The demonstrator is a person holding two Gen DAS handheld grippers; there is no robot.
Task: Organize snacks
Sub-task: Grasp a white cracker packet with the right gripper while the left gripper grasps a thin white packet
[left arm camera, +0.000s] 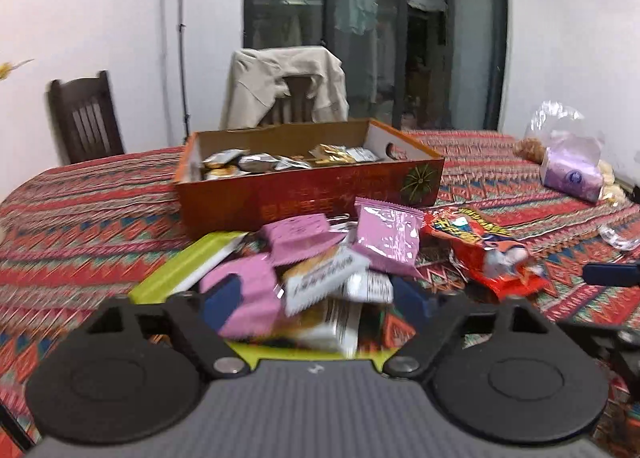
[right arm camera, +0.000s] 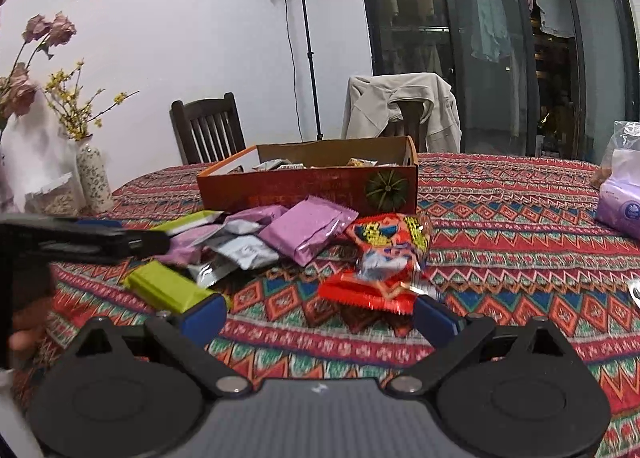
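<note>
Left gripper [left arm camera: 320,298] — fingertips buried in snack packets [left arm camera: 320,258], grip unclear.

My left claw [left arm camera: 320,298] is spread wide and held low and level, while my right claw [right arm camera: 318,312] gapes just as wide beside it, its blue fingertips [right arm camera: 434,318] far apart.

Left wrist view sat low over snack pile [left arm camera: 320,258], very near it, faced across bench [left arm camera: 80,226] toward orange box [left arm camera: 308,186] and draped chair [left arm camera: 286,86]. Right wrist view sat further back and to right, faced same way, red packet [right arm camera: 380,258] just ahead between its fingers [right arm camera: 204,314]. Both views shared pile, box, chairs, glass doors [right arm camera: 500,42], purple tissue pack [right arm camera: 620,206].
</note>
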